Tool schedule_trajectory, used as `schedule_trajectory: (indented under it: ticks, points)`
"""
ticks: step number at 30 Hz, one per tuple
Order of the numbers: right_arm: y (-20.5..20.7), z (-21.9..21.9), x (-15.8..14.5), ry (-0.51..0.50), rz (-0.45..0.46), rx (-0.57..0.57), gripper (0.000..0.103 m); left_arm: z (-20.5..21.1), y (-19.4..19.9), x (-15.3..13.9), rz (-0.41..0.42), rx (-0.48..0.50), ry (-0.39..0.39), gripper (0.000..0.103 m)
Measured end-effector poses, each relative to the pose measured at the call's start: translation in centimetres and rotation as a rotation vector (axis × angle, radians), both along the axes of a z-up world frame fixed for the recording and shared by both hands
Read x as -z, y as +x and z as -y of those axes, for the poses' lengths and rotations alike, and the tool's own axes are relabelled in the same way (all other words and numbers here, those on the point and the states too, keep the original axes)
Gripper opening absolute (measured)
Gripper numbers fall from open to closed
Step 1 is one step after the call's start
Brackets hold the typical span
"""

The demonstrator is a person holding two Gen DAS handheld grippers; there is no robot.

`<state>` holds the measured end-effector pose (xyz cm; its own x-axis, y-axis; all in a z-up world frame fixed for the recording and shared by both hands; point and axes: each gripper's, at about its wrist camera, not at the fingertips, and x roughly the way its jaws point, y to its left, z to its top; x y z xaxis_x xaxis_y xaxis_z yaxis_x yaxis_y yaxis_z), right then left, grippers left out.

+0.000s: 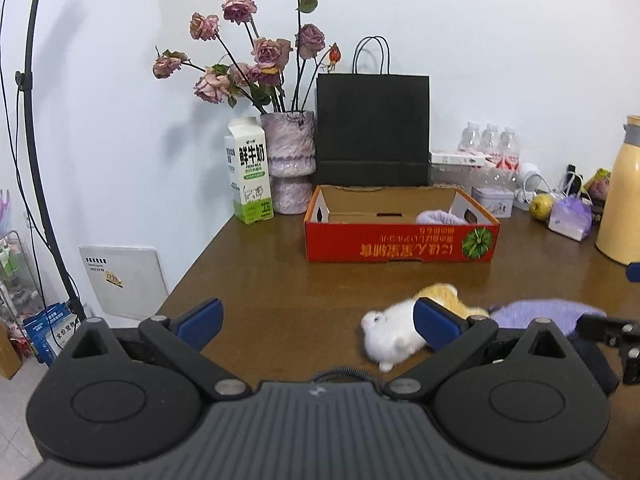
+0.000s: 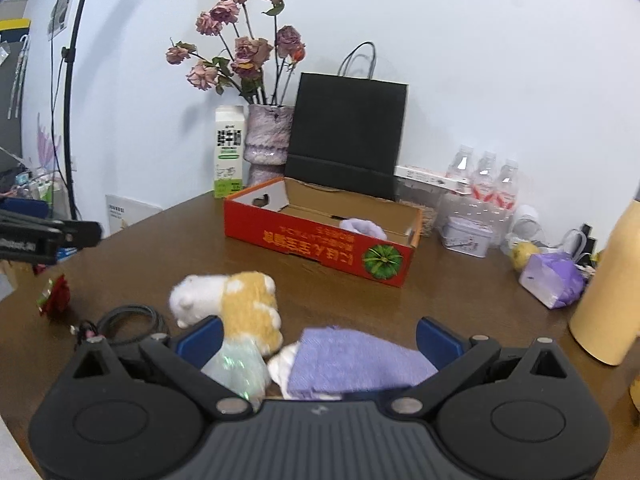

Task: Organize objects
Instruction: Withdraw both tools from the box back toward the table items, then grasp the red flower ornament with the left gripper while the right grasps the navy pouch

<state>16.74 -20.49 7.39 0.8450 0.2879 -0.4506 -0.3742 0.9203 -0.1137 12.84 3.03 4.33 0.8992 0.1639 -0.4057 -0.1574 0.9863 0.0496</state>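
- One purple item (image 2: 362, 227) was seen already lodged in the red box (image 2: 320, 240), toward the worktop's back edge.
- The plush toy (image 2: 240, 300) and purple cloth (image 2: 352, 360) were left near the front edge — judged early.
- Left tool (image 1: 316, 320) and right tool (image 2: 320, 340) were both spread wide, nothing clasped.

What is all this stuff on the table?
Box: one, red, mid-table, open, something purple inside.
Plush toy: one, white and orange, lying before the box.
Purple cloth: one, between the right gripper's fingers.
Milk carton: one, white and green, by the wall.
Vase: one, pinkish, holding dried roses.
Paper bag: one, black, behind the box.
Bottles: three, clear, far right.
Flask: one, yellow, right edge.
Left gripper: open, empty.
Right gripper: open.
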Motion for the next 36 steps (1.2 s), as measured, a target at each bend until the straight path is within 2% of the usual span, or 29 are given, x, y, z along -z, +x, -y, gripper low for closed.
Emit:
schedule_trajectory:
  ticks: [7, 17, 26, 36]
  points:
    - [-2.9, 1.6, 2.0, -0.003, 0.017, 0.029, 0.103, -1.4, -2.3, 2.2, -0.007, 0.004, 0.006, 0.103]
    - [-4.8, 3.1, 4.2, 0.023, 0.012, 0.052, 0.103, -3.4, -5.1, 4.8, -0.006, -0.024, -0.018, 0.103]
    - [-4.5, 4.5, 6.4, 0.073, -0.024, 0.093, 0.103, -5.5, -6.2, 6.8, -0.024, -0.051, -0.020, 0.103]
    - [-2.9, 5.0, 8.0, 0.086, -0.061, 0.123, 0.103, -7.8, -4.9, 8.2, -0.043, -0.075, -0.013, 0.103]
